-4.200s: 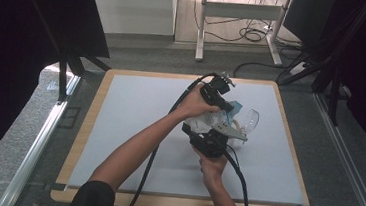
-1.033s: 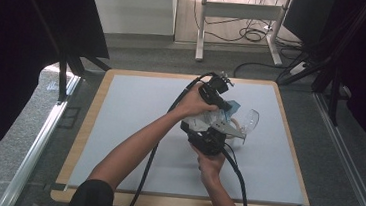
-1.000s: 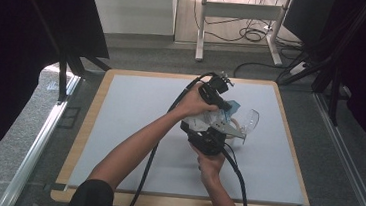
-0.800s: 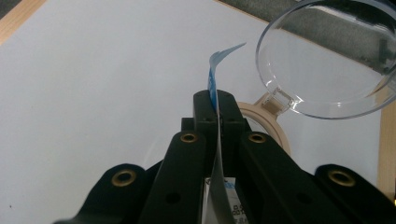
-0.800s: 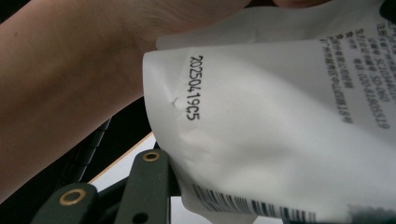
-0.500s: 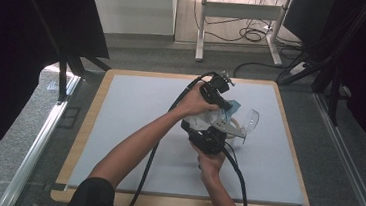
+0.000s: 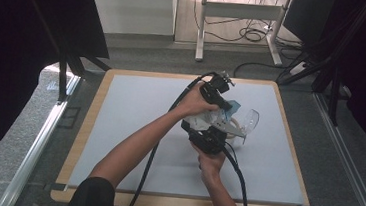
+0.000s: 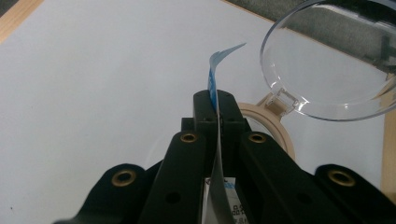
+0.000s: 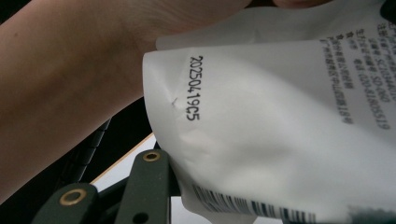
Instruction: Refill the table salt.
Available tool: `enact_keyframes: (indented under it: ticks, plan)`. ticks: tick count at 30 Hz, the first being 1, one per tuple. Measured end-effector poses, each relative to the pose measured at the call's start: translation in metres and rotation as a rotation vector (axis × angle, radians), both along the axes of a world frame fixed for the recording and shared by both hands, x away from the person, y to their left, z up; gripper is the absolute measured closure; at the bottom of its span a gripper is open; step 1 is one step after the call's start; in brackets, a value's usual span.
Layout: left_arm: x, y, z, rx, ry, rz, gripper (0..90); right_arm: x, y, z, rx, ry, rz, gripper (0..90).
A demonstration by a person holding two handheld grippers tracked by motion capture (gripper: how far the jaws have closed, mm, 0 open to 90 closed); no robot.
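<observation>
Both tools are gripping one white pouch above the tabletop.
Your left tool (image 8: 217,103) is clenching the pouch's (image 9: 280,130) blue-edged top strip, jaws fully closed on it. Your right tool (image 7: 207,138) is holding the pouch's lower part, printed with a date code and barcode. Just beyond, a beige-rimmed container (image 8: 268,126) with its clear hinged lid (image 8: 327,65) raised is resting on the tabletop (image 7: 130,113); its contents are hidden.

A flat white table top with a pale wooden border (image 7: 133,129) stands on grey carpet. A round clear plastic container with a beige rim (image 7: 236,126) and its hinged transparent lid (image 7: 250,121) open lies on it near the right edge, toward the far side
</observation>
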State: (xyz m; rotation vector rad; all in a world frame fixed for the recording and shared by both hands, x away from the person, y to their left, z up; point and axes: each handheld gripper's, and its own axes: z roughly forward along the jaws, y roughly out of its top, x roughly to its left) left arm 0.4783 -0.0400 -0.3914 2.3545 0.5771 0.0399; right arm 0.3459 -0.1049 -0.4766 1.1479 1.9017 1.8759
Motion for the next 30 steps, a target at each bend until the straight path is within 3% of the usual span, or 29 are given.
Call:
enact_keyframes:
  ticks: [13, 30]
  plan:
    - [-0.001, 0.001, 0.001, 0.0, 0.0, 0.002, 89.8, 0.0, 0.0, 0.0, -0.003, -0.006, 0.007, 65.7]
    - [-0.006, 0.012, 0.0, -0.033, -0.012, 0.021, 89.8, -0.002, 0.001, -0.006, -0.03, -0.007, 0.054, 64.9]
